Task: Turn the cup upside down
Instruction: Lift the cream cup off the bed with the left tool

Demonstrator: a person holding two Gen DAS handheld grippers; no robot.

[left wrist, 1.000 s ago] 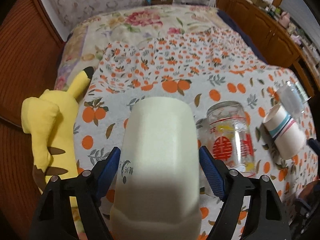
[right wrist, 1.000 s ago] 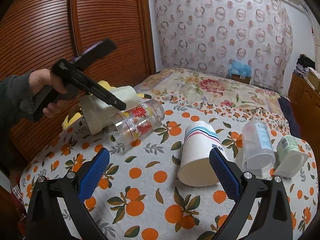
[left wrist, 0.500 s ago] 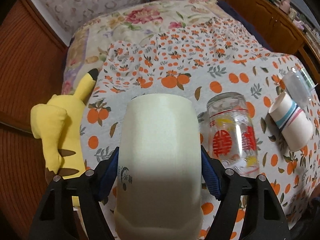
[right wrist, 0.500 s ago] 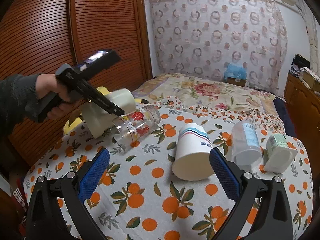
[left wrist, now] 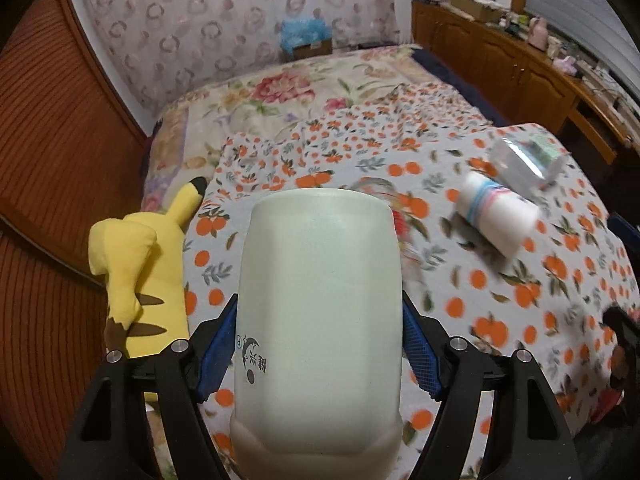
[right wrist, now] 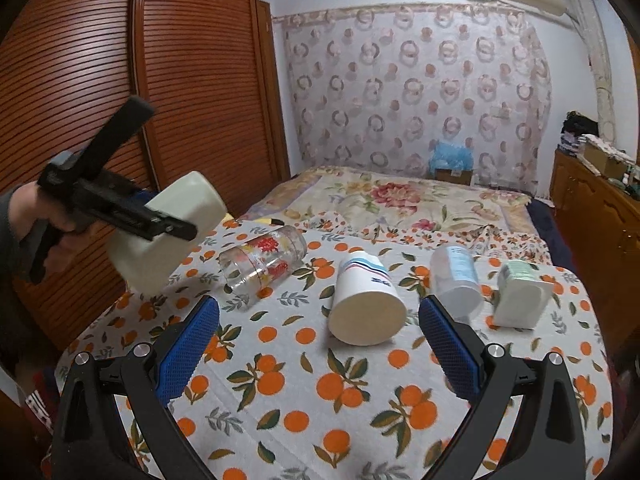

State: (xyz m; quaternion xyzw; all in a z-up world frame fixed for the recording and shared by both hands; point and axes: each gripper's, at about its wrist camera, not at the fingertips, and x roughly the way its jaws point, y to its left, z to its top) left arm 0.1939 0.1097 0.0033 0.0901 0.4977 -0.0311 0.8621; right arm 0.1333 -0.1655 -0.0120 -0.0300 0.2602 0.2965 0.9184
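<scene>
- The left gripper [left wrist: 318, 344] clamps the cream matte plastic cup [left wrist: 318, 308] between blue ribbed pads, tilted in the air above the orange-print cloth [right wrist: 320, 380].
- The right gripper [right wrist: 318, 344] is spread wide, holding nothing.
- On the cloth lies a clear glass [right wrist: 262, 262] on its side, beside a striped paper cup [right wrist: 366, 300].

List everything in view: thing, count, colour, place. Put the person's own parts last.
Cream plastic cup: 1, cream, lifted off the bed, tilted.
Clear printed glass jar: 1, clear with red and yellow print, lying left.
White striped paper cup: 1, lying centre.
Clear plastic cup: 1, right of centre.
Green-labelled white container: 1, far right.
Yellow plush toy: 1, bed's left edge.
Orange-print bedsheet: 1.
Left hand-held gripper: shut on the cream cup.
Right hand-held gripper: open, empty.
</scene>
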